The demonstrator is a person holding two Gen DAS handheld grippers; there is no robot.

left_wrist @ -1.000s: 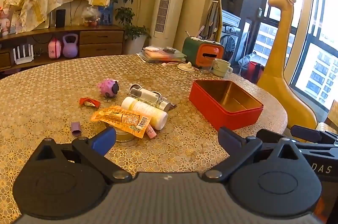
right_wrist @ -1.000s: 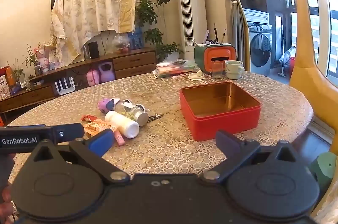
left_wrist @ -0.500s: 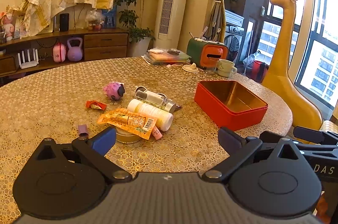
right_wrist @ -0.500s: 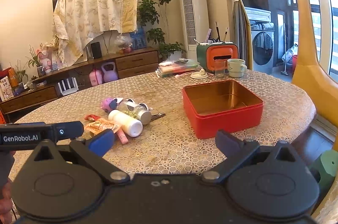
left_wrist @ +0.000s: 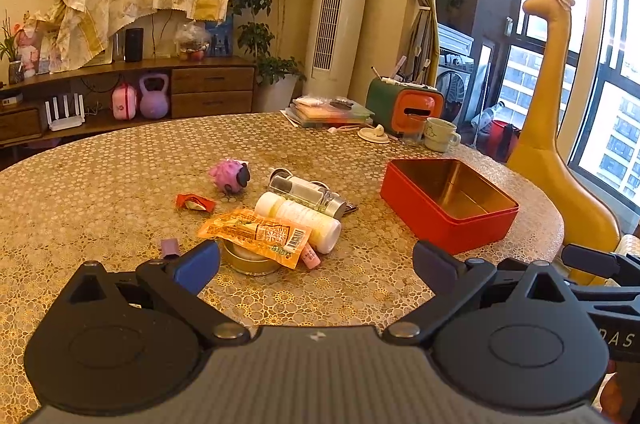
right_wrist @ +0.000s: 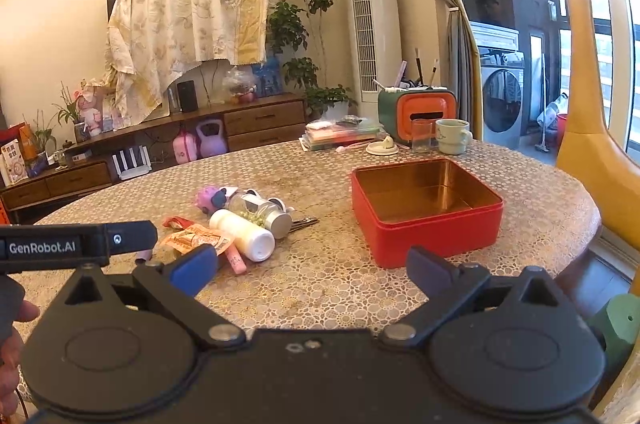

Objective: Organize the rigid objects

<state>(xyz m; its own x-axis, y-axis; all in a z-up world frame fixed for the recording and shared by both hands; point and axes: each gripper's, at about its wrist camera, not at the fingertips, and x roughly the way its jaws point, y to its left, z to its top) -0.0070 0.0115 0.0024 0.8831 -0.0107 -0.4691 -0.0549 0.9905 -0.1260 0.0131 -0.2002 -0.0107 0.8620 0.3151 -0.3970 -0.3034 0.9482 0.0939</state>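
Observation:
An empty red tin box (left_wrist: 448,204) (right_wrist: 426,206) stands on the round table. To its left lies a pile: a white bottle (left_wrist: 298,216) (right_wrist: 242,235), a clear jar with a metal cap (left_wrist: 306,192) (right_wrist: 260,210), an orange snack packet (left_wrist: 256,236) over a round gold tin (left_wrist: 248,260), a pink tube (left_wrist: 310,258), a pink toy sheep (left_wrist: 229,176) (right_wrist: 208,199), a red wrapper (left_wrist: 195,202) and a small purple piece (left_wrist: 170,247). My left gripper (left_wrist: 316,266) is open and empty, above the table's near side. My right gripper (right_wrist: 312,270) is open and empty, near the box.
At the table's far side stand a green and orange holder (left_wrist: 406,104), a mug (left_wrist: 440,139), a glass (right_wrist: 422,141) and stacked books (left_wrist: 328,114). A tall yellow giraffe figure (left_wrist: 558,128) stands beside the table's right edge. The left gripper's body (right_wrist: 76,244) shows at the right wrist view's left.
Both views have pulled back and risen slightly, so the pile and box sit a little farther off. Both grippers stay open; nothing on the table moved.

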